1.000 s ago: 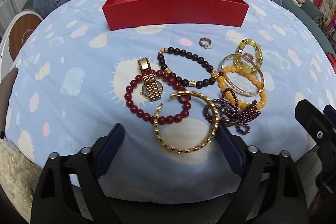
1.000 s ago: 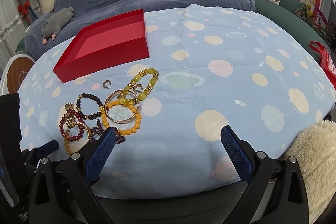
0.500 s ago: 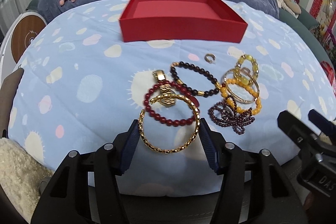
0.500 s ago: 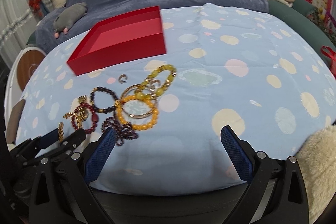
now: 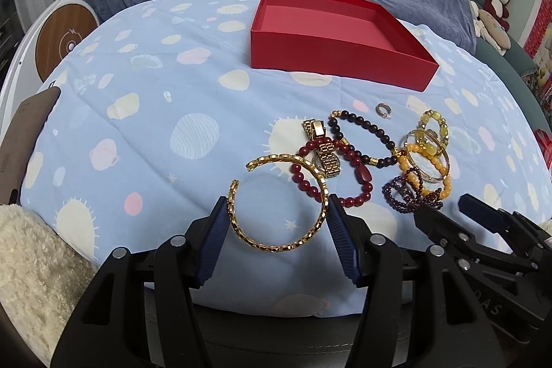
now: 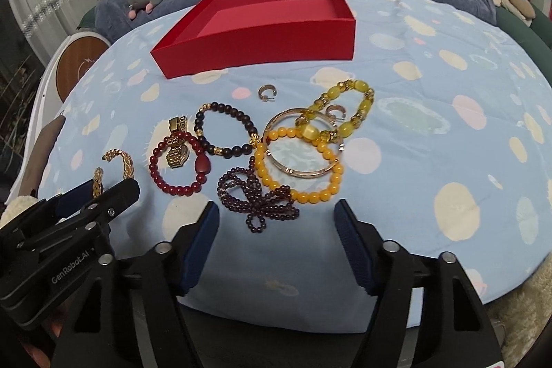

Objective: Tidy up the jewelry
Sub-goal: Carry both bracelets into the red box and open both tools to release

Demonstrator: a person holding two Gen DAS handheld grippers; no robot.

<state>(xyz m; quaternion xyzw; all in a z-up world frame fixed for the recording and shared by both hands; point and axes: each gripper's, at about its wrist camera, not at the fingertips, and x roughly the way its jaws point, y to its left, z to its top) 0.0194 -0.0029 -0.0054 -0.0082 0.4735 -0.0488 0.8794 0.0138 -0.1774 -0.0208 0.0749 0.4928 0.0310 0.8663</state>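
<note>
Between the blue pads of the left claw (image 5: 277,223) sits the gold cuff (image 5: 276,202), a chain-link open bangle pinched across its width, one pad on each side. I judge it lifted clear of the pile, since it stands out over the spotted sheet (image 5: 145,140) and reads as tilted in the right view, though I cannot tell how far it is off the cloth. The cuff's gap points up and to the left in the left view, away from the claw; being nearly round it has no real long axis, and the pads hold it across its width. The step in hand looks like carrying this first piece to the red box (image 5: 331,57), which stands open and bare on the bed beyond the pile and slightly to the right. The next move calls for a lift and a forward reach over the box's near wall, keeping the cuff level so it does not slip or twist between the pads, then a release inside. The right claw (image 6: 277,231) is spread wide and holds nothing, just before the purple beads (image 6: 258,199); the red bracelet (image 6: 179,164), watch (image 6: 176,147) and orange beads (image 6: 300,161) lie untouched.
</note>
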